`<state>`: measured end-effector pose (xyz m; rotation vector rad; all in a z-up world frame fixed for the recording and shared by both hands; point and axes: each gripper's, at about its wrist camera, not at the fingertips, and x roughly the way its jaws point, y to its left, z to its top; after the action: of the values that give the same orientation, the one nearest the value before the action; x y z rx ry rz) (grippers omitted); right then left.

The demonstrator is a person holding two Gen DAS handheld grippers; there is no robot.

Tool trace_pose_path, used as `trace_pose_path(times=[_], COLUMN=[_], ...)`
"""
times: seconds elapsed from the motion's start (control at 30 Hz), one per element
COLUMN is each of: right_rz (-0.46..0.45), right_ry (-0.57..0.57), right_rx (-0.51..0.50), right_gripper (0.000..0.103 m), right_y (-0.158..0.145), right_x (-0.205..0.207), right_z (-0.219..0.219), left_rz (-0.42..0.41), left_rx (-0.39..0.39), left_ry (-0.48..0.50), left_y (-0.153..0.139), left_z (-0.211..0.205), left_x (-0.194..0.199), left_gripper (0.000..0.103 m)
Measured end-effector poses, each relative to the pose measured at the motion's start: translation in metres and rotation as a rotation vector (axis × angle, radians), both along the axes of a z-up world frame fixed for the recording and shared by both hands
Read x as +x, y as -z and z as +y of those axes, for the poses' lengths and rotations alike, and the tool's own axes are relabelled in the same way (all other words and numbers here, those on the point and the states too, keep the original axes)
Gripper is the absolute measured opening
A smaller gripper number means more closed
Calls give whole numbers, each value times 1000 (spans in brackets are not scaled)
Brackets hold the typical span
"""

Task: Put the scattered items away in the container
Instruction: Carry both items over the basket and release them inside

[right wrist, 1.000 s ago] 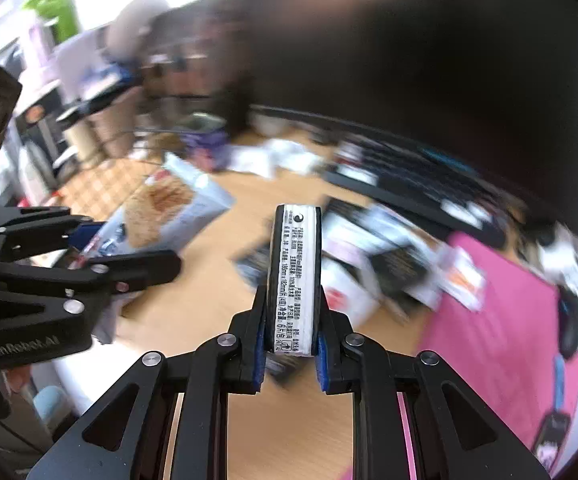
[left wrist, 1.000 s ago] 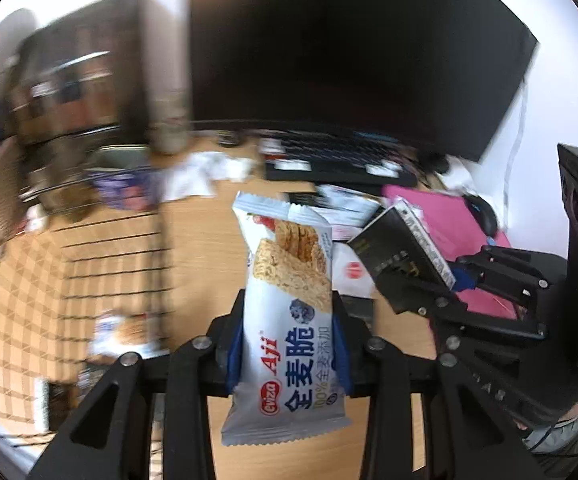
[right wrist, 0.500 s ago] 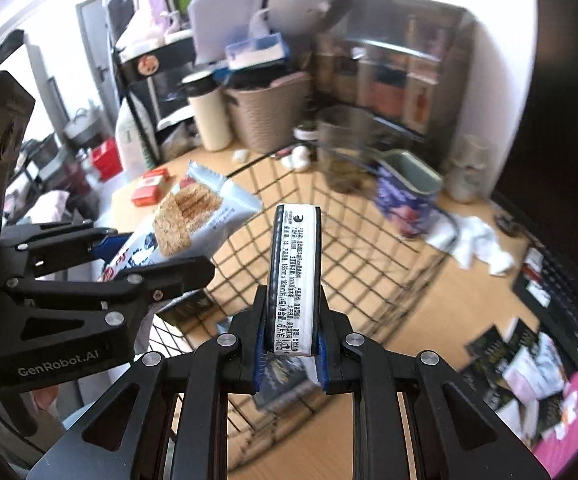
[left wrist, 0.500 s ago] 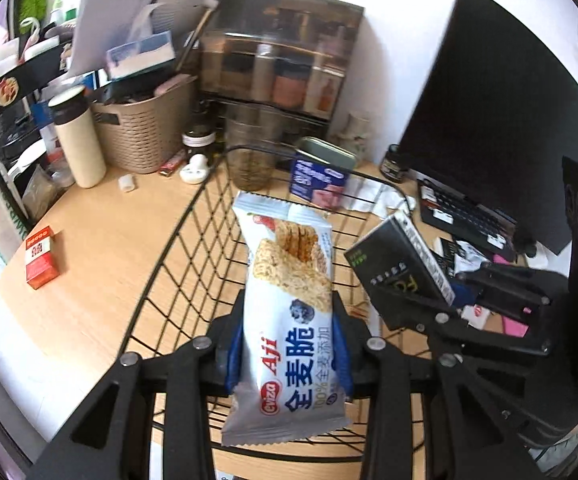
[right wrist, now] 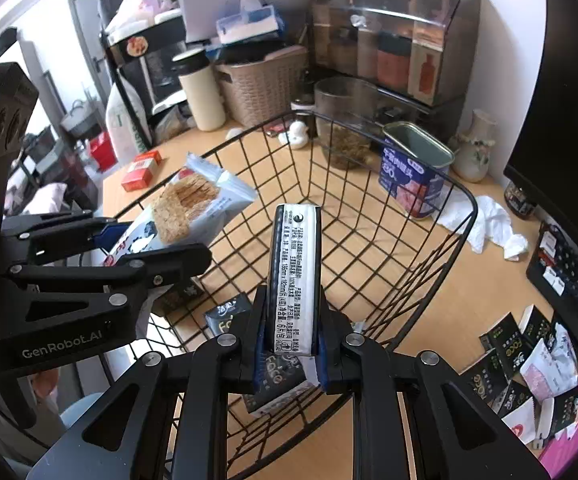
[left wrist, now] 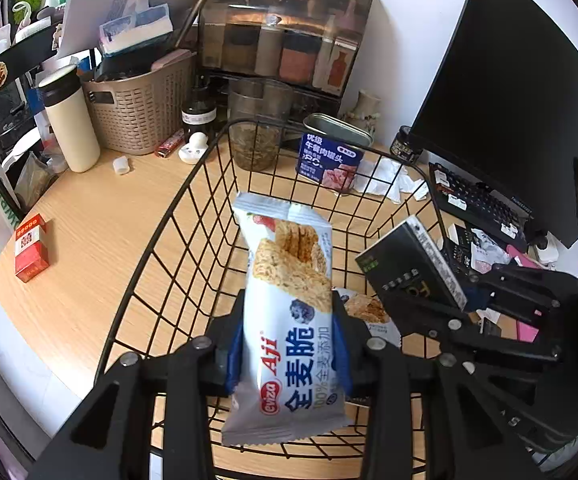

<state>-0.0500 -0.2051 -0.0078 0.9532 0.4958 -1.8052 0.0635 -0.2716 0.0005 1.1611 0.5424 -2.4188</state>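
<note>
A: State of the fingers?

B: The left gripper (left wrist: 289,344) clamps the cereal bar packet (left wrist: 289,304); the right gripper (right wrist: 289,328) clamps the black box (right wrist: 295,276). Both hang over the wire basket (right wrist: 441,248).

A: Procedure?

B: Lower each item inside the rim, then release onto the floor beside the packets already there.

Daylight is falling across the pale wooden tabletop (left wrist: 89,248), a white wall (left wrist: 417,40) is rising behind it, a dark monitor (left wrist: 509,100) is standing at the right, and a black shelf rack (right wrist: 137,64) is crowding the left.
</note>
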Motion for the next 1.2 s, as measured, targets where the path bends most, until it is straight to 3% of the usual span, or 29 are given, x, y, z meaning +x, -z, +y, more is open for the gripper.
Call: trace_pose_path(times=[0.07,0.17,0.2,1.0,1.2], right_rz=[1,65,86,69,55], right_ry=[2,51,61,62,88], right_rx=[0,-3,-3,-42,-91], right_gripper=[19,22,26,27,38], right_y=[0,-2,-3,-13,-30], right_x=[0,0,1,1,-5], right_z=[0,3,4,10,47], left_rz=[-2,23,37,68,95], left_rx=[-5,-19,-23,2,-17], left_ry=[15,22,17,22,100], left_y=[0,-5,-7,-17,-32], left_z=[2,6,7,9,46], left_x=[-1,1,2,6,-6], left_gripper=[43,69,72,72,72])
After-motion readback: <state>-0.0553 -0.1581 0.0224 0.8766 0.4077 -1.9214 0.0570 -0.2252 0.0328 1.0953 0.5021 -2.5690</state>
